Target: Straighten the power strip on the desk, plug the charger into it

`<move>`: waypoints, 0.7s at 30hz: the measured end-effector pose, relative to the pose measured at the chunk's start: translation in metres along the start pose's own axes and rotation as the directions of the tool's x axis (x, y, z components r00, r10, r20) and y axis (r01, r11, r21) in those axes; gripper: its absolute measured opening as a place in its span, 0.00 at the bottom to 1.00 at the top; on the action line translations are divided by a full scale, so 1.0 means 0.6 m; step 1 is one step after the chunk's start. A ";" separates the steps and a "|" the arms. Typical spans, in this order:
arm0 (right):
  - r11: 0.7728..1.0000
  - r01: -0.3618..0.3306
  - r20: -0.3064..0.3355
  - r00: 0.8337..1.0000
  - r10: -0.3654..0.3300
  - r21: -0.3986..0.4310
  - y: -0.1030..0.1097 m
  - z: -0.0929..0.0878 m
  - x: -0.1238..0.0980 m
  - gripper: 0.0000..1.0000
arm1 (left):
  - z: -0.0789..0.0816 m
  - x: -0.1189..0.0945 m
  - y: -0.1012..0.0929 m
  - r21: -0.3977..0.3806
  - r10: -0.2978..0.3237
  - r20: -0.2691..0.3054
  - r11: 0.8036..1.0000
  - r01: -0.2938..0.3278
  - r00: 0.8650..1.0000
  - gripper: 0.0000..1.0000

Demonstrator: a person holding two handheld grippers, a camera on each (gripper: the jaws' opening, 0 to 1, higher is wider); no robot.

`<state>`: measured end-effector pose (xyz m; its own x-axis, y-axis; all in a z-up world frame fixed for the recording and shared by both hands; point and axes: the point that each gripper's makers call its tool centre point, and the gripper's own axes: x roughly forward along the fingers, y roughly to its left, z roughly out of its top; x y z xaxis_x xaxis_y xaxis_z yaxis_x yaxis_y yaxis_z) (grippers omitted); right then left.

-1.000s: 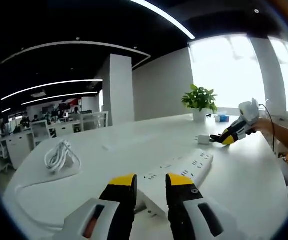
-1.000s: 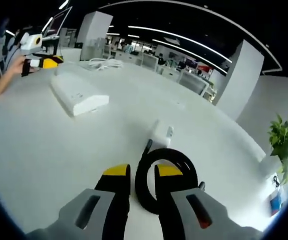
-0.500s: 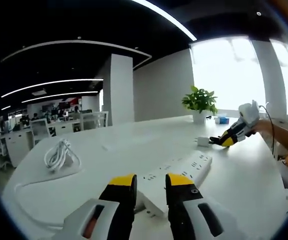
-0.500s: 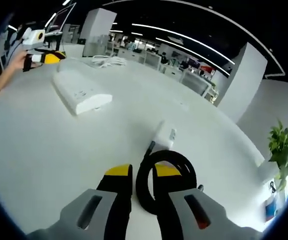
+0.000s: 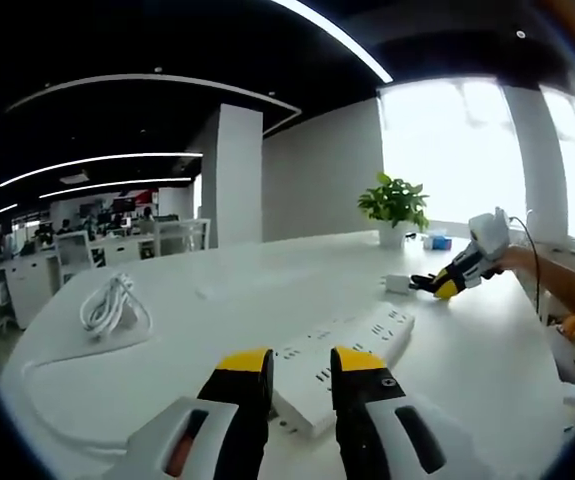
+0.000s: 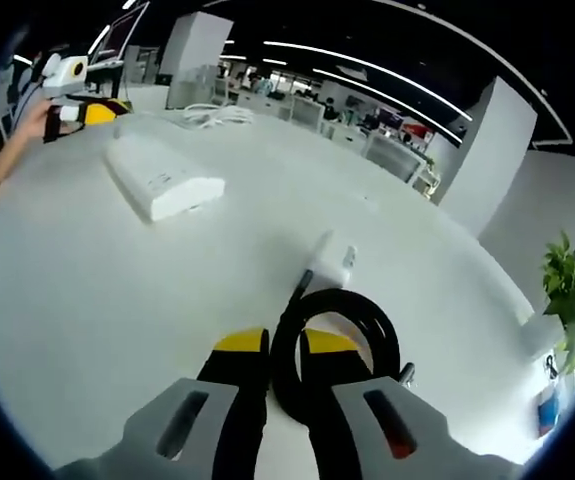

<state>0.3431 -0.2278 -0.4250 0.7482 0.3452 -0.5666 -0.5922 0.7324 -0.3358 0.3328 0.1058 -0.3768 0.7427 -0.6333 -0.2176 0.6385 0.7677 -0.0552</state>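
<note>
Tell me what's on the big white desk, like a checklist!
Surface: white desk, broad and mostly bare.
Job's things: white power strip lying at a slant, just past the left gripper; white charger lying on the desk ahead of the right gripper.
Clutter: small items by the plant pot, too small to tell.
Grippers: left gripper's fingers apart, holding nothing; right gripper's fingers closed on the black cable.
Cables: black cable looped, running from the charger; coiled white cord farther off on the desk.
Surroundings: potted plant, bright windows, office desks behind.
</note>
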 end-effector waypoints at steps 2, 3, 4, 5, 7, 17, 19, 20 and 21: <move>1.000 -0.009 0.011 1.000 0.009 0.030 -0.001 0.000 0.000 0.12 | 0.004 -0.002 -0.004 0.005 -0.005 0.008 1.000 0.005 1.000 0.23; 0.999 -0.012 0.016 1.000 0.012 0.036 0.000 0.001 0.000 0.12 | 0.006 -0.003 -0.005 0.006 -0.007 0.013 1.000 0.007 1.000 0.23; 0.999 -0.013 0.017 1.000 0.013 0.041 0.001 0.001 0.001 0.12 | 0.008 -0.003 -0.005 0.006 -0.009 0.017 1.000 0.009 1.000 0.23; 0.999 -0.014 0.018 1.000 0.013 0.043 0.002 0.001 0.001 0.12 | 0.009 -0.003 -0.005 0.003 -0.009 0.020 1.000 0.009 1.000 0.23; 1.000 -0.011 0.011 1.000 0.010 0.027 0.001 0.002 0.001 0.12 | 0.010 -0.004 -0.004 0.001 -0.007 0.023 1.000 0.007 1.000 0.23; 1.000 -0.006 -0.020 1.000 0.006 -0.008 0.011 0.014 0.011 0.13 | 0.008 -0.001 -0.007 0.010 -0.007 0.015 1.000 0.007 1.000 0.23; 1.000 -0.009 -0.017 1.000 0.008 -0.008 0.011 0.017 0.011 0.13 | 0.007 -0.001 -0.008 0.014 -0.008 0.011 1.000 0.008 1.000 0.23; 1.000 -0.012 -0.012 1.000 0.012 0.001 0.008 0.020 0.011 0.13 | 0.007 -0.001 -0.008 0.015 -0.009 0.011 1.000 0.009 1.000 0.23; 1.000 -0.015 -0.008 1.000 0.015 0.018 0.008 0.021 0.010 0.13 | 0.007 0.000 -0.010 0.016 -0.009 0.011 1.000 0.009 1.000 0.23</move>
<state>0.3488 -0.2146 -0.4205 0.7368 0.3516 -0.5775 -0.5980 0.7375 -0.3139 0.3297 0.1012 -0.3725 0.7388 -0.6416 -0.2064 0.6486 0.7601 -0.0412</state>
